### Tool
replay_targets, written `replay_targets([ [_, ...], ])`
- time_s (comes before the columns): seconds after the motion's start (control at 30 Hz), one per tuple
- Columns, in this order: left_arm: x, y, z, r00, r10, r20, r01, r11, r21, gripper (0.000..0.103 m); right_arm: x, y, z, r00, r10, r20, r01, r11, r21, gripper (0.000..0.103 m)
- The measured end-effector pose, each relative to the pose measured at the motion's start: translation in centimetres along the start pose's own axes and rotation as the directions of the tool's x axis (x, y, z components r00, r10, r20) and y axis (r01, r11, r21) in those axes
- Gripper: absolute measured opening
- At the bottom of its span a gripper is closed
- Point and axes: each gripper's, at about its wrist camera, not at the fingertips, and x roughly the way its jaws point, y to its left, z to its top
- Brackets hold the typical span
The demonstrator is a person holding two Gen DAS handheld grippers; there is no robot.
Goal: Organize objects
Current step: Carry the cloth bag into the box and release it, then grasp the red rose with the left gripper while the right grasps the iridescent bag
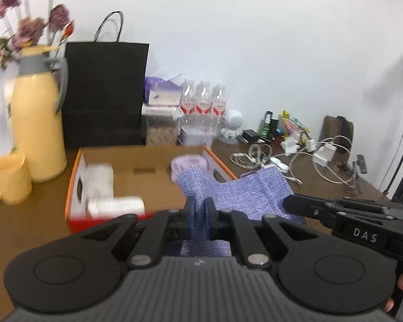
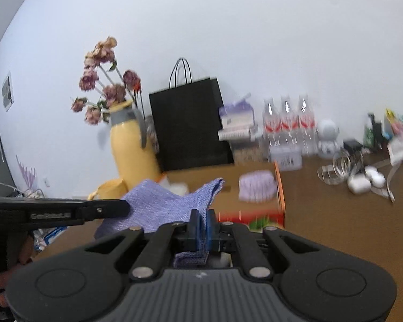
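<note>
Left gripper (image 1: 200,216) and right gripper (image 2: 202,226) each pinch the purple knitted cloth (image 1: 236,190) above the cardboard box's (image 1: 145,161) near edge; box contents are blurred.

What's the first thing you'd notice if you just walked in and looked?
The purple cloth, stretched between the left gripper and right gripper, both jaws shut on it above the cardboard box. Then the yellow jug of pinkish flowers at the left, beside the black paper bag.
</note>
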Motion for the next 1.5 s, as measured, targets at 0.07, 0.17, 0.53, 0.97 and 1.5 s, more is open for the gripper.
replay_targets([
  [0.07,2.8,1.0,2.2,1.0,0.025,-0.015,-0.025,1.0,-0.006,0.008,2.7,-1.0,2.2,1.0,0.012,-0.016,-0.012,1.0,0.027,0.004],
  [0.17,7.7,2.9,4.6,0.995,-0.001,-0.098,-0.005,0.999,-0.052,0.008,7.4,-2.4,4.6,0.998,-0.01,-0.067,0.011,1.0,0.023,0.003],
  [0.53,22.5,7.8,0.8,0.921,0.088,-0.381,-0.114,0.992,-0.047,0.009,23.5,-6.0,3.6,0.907,-0.151,-0.393,0.14,0.989,-0.058,0.003],
  [0.97,18.1,7.5,1.5,0.939,0.069,-0.338,-0.076,0.997,-0.006,0.058,23.2,-6.9,3.8,0.887,-0.12,-0.445,0.138,0.99,0.009,0.033],
  [1.5,-6.4,0.8,-7.3,0.996,0.093,0.004,-0.094,0.993,0.068,0.099,2.1,1.0,-0.9,0.988,-0.013,-0.156,-0.007,0.992,-0.126,0.064],
])
